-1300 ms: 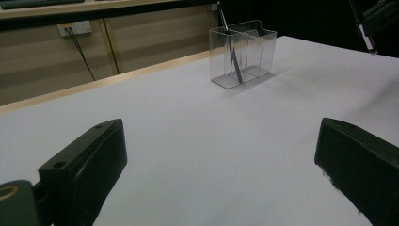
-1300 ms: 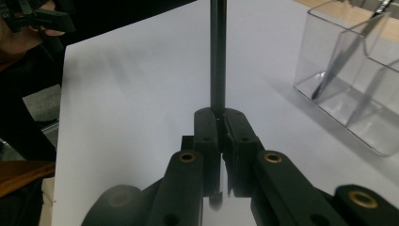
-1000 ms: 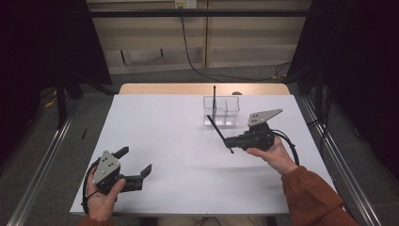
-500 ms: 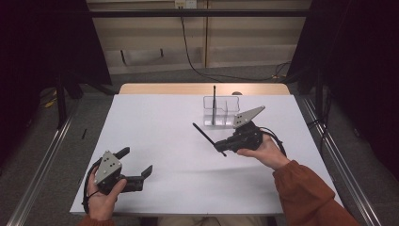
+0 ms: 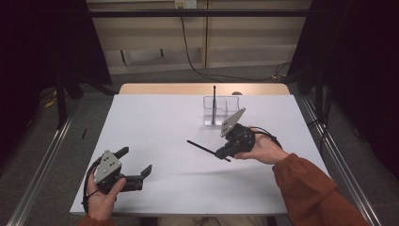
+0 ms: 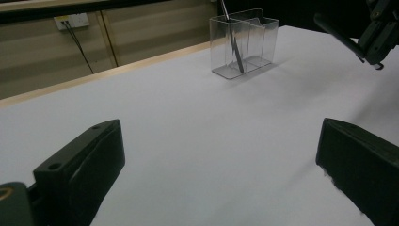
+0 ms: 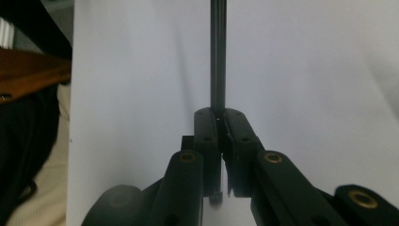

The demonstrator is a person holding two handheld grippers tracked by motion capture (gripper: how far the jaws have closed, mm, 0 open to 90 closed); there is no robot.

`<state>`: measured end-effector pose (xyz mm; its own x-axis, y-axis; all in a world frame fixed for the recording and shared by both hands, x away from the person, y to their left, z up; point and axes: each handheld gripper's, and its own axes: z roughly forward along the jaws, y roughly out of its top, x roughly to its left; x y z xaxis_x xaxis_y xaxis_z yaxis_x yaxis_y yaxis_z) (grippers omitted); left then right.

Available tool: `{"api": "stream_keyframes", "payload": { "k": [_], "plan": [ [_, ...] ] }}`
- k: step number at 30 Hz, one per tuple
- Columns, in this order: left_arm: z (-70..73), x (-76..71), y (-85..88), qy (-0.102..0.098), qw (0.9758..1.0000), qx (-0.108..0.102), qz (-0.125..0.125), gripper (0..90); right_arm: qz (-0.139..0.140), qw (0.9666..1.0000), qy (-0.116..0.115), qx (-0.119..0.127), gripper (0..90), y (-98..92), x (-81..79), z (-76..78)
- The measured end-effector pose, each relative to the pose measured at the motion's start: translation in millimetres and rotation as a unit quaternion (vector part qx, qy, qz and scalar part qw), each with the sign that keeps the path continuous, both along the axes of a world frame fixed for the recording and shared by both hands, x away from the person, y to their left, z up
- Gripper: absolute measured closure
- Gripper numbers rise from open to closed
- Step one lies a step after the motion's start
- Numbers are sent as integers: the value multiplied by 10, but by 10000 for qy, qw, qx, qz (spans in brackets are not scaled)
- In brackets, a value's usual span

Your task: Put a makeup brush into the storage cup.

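Gripping a thin black rod point(image 5: 203, 149), our right gripper point(image 5: 221, 153) has its jaws clamped on it above the white table point(image 5: 155, 122), rod tip pointing toward ten o'clock. At twelve o'clock from it stands a clear holder point(image 5: 221, 110) with another rod point(image 5: 214, 104). Our left gripper point(image 5: 136, 165) rests at seven o'clock, jaws apart, nothing between them.

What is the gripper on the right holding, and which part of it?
The right gripper is shut on a thin black stick, pinched at one end; the rest pokes out over the table. The left gripper holds nothing.
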<state>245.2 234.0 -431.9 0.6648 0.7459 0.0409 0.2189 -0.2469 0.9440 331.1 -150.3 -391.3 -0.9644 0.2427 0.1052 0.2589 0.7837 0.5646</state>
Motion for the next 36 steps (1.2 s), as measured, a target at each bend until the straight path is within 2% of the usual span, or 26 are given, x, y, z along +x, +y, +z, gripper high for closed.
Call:
{"api": "stream_keyframes", "payload": {
  "k": [4,9,13,16,23,27,33,36],
  "plan": [
    [9,4,6,35,10000,13,-34,17,219,9984,61,-517,851,65,-28,-14],
    [51,14,27,68,10000,2,-43,17,329,9956,133,-872,850,84,-44,-37],
    [75,34,18,109,9999,85,-67,17,418,9928,99,-1121,850,91,-40,-56],
    [106,32,-7,59,9998,159,-131,17,428,9902,146,-1319,850,103,-55,-58],
    [221,36,-50,174,9982,375,-430,19,399,9892,222,-1393,850,68,-56,-62],
    [280,64,-87,236,9972,410,-578,20,427,9895,211,-1365,850,59,-54,-54],
    [352,126,-206,202,9962,328,-777,20,477,9896,222,-1340,850,81,-50,-70],
    [388,161,-278,173,9952,367,-886,20,477,9900,226,-1306,850,98,-52,-75]
  ]
}}
